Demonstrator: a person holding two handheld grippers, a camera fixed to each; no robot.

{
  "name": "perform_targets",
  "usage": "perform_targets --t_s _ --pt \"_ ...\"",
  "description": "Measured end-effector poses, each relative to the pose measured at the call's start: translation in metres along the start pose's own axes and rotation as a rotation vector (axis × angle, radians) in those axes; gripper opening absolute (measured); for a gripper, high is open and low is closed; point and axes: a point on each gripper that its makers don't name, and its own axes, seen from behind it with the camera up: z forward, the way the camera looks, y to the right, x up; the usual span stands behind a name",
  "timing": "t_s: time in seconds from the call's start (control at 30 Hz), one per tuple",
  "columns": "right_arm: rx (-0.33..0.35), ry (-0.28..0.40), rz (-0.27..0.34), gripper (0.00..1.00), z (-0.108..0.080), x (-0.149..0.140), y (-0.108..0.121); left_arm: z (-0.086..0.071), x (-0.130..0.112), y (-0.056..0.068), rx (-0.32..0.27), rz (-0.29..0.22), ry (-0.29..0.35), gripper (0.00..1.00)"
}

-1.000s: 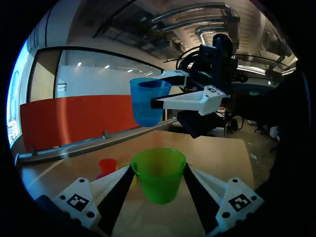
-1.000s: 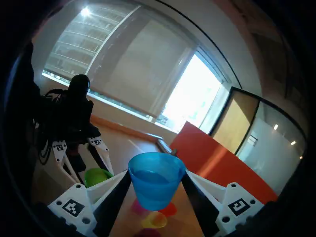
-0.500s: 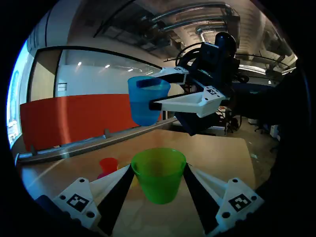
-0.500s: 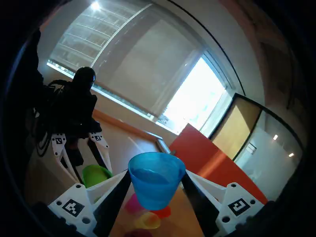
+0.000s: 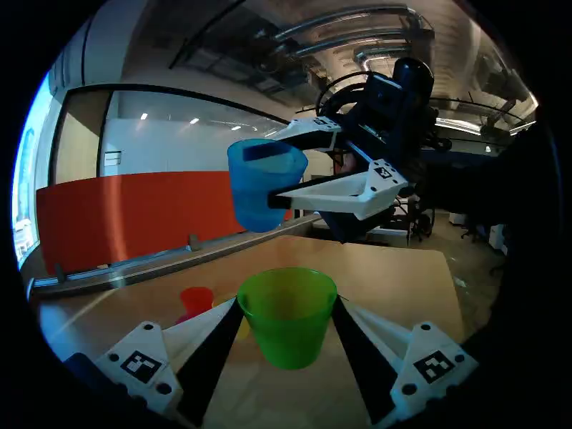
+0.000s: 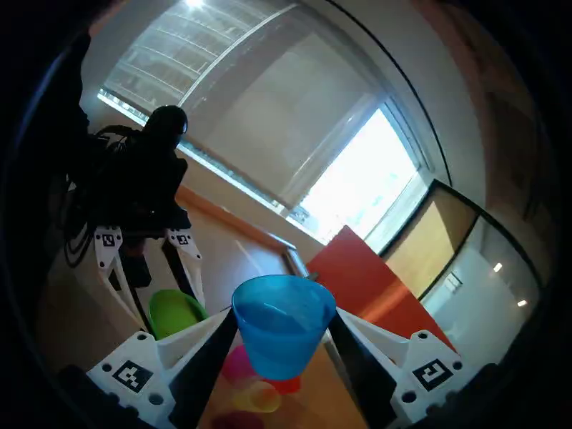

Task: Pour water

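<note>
In the left gripper view my left gripper (image 5: 287, 322) is shut on a green cup (image 5: 287, 314), held upright just above the wooden table (image 5: 400, 275). Above and beyond it my right gripper (image 5: 280, 170) is shut on a blue cup (image 5: 261, 184), which leans slightly to the left. In the right gripper view the blue cup (image 6: 283, 334) sits between my right gripper's fingers (image 6: 284, 336) with water inside, its surface slanted. The left gripper (image 6: 163, 282) with the green cup (image 6: 174, 312) is lower left of it.
A red cup (image 5: 195, 300) and other small coloured cups stand on the table to the left of the green cup. They appear as pink, red and yellow cups (image 6: 259, 395) under the blue cup in the right gripper view. An orange partition (image 5: 129, 214) runs behind the table.
The right gripper has tilted the blue cup a little further to the left and shifted it slightly left. The left gripper and green cup have stayed still.
</note>
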Motion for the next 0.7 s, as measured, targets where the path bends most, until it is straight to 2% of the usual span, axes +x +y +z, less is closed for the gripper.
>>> perform_targets --t_s 0.7 --pt "0.000 -0.009 -0.122 0.90 -0.0012 0.0056 0.0033 0.0024 0.0042 0.0014 -0.003 0.004 0.008 0.86"
